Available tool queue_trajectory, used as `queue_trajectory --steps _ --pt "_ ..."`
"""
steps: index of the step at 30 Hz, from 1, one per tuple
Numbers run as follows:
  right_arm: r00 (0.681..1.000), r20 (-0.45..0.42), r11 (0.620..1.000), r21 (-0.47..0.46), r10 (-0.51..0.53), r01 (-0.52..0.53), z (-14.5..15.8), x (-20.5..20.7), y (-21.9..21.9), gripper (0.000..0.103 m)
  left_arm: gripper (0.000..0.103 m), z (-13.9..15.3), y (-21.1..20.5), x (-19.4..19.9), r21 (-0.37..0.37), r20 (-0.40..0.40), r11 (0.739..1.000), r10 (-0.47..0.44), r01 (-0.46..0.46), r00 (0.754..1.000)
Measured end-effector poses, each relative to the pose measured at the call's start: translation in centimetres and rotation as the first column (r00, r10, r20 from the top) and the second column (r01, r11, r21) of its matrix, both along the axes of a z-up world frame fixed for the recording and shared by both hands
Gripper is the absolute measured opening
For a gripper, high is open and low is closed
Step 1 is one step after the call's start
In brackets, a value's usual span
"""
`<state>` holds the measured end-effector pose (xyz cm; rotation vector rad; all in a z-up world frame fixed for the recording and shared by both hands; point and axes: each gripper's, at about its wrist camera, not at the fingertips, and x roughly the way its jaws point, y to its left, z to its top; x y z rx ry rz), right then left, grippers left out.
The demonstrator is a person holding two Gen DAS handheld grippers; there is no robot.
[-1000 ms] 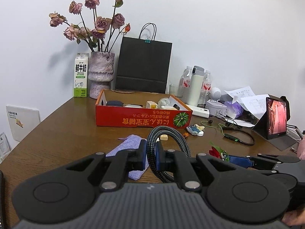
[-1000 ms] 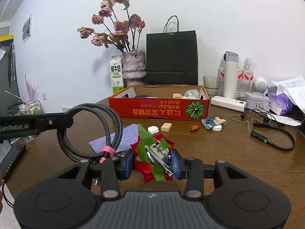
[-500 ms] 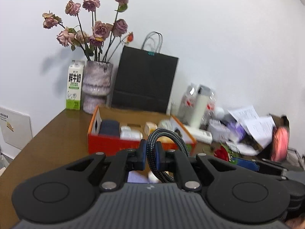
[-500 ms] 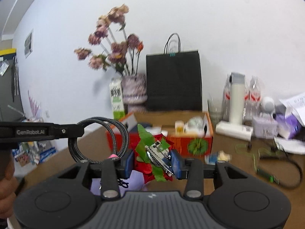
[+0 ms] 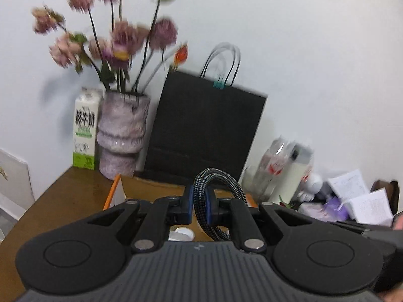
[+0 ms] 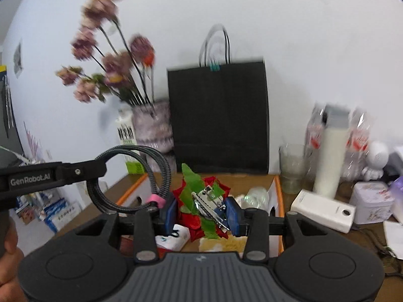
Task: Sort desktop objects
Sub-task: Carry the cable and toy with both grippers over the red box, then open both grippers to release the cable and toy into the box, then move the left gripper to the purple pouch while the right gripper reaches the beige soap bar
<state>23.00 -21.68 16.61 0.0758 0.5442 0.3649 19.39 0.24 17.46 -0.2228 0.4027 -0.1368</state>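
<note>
My left gripper (image 5: 199, 201) is shut on a coiled black braided cable (image 5: 221, 180) that loops up and to the right of its fingers. From the right wrist view that gripper (image 6: 99, 168) reaches in from the left, and the cable coil (image 6: 131, 176) hangs from it with a pink tie (image 6: 156, 198). My right gripper (image 6: 201, 210) is shut on a red and green flower clip (image 6: 194, 191) with a metal clasp. Both hover over the orange cardboard box (image 6: 277, 196), whose left rim (image 5: 113, 196) shows below the left gripper. Small items lie inside the box.
Behind the box, a black paper bag (image 6: 217, 118) leans on the wall beside a vase of dried roses (image 5: 121, 136) and a milk carton (image 5: 84, 130). To the right stand bottles (image 6: 332, 151), a glass (image 6: 293, 168), a white power bank (image 6: 322, 211), a tin (image 6: 372, 201) and papers (image 5: 360, 196).
Both grippers have travelled forward and upward from the front of the table to over the box. Each keeps the same hold, the left on the cable, the right on the flower clip.
</note>
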Motion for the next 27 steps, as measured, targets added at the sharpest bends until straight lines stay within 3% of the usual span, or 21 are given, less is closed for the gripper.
queue_trajectory --steps 5,9,10,11,13,15,17,18,23,27 --pt "0.986 -0.164 1.000 0.011 -0.018 0.020 -2.5 7.6 -0.3 0.040 0.010 -3.1 0.2 8.0 -0.017 -0.145 1.000 -0.026 0.023 0.989" --pt "0.963 -0.269 1.000 -0.004 -0.031 0.031 -5.5 12.1 1.6 0.040 0.012 -7.4 -0.2 13.7 -0.019 -0.297 1.000 -0.020 0.016 0.955" --pt "0.957 -0.288 0.999 0.004 -0.048 0.052 -6.2 12.9 1.9 0.042 0.020 -8.4 -0.4 14.4 -0.008 -0.321 0.999 0.028 -0.032 0.947" --pt "0.950 -0.305 0.997 0.003 -0.070 0.075 -7.0 13.7 2.2 0.042 0.035 -9.3 -0.6 14.8 0.000 -0.349 0.995 0.098 -0.104 0.932" --pt "0.947 -0.311 0.997 0.000 -0.076 0.080 -7.9 14.5 2.6 0.043 0.049 -9.9 -0.9 14.5 -0.007 -0.355 0.990 0.128 -0.140 0.926" --pt "0.953 -0.293 0.996 -0.009 -0.083 0.084 -8.0 14.7 2.9 0.044 0.058 -9.5 -1.2 13.5 0.022 -0.327 0.990 0.137 -0.138 0.935" --pt "0.957 -0.275 0.996 -0.003 -0.090 0.092 -7.5 14.5 2.6 0.049 0.088 -8.6 -1.4 12.5 0.096 -0.256 0.984 0.172 -0.152 0.951" --pt "0.958 -0.268 0.994 0.001 -0.102 0.107 -7.2 14.3 2.4 0.051 0.092 -8.2 -1.4 12.2 0.129 -0.231 0.977 0.198 -0.172 0.952" --pt "0.960 -0.233 0.988 -0.036 -0.156 0.152 -5.3 12.8 1.9 0.082 0.097 -7.0 -0.5 10.9 0.194 -0.215 0.962 0.234 -0.194 0.948" --pt "0.973 -0.184 0.989 -0.076 -0.139 0.127 -4.0 9.8 2.4 0.084 0.099 -6.5 0.1 8.5 0.248 -0.228 0.950 0.248 -0.190 0.942"
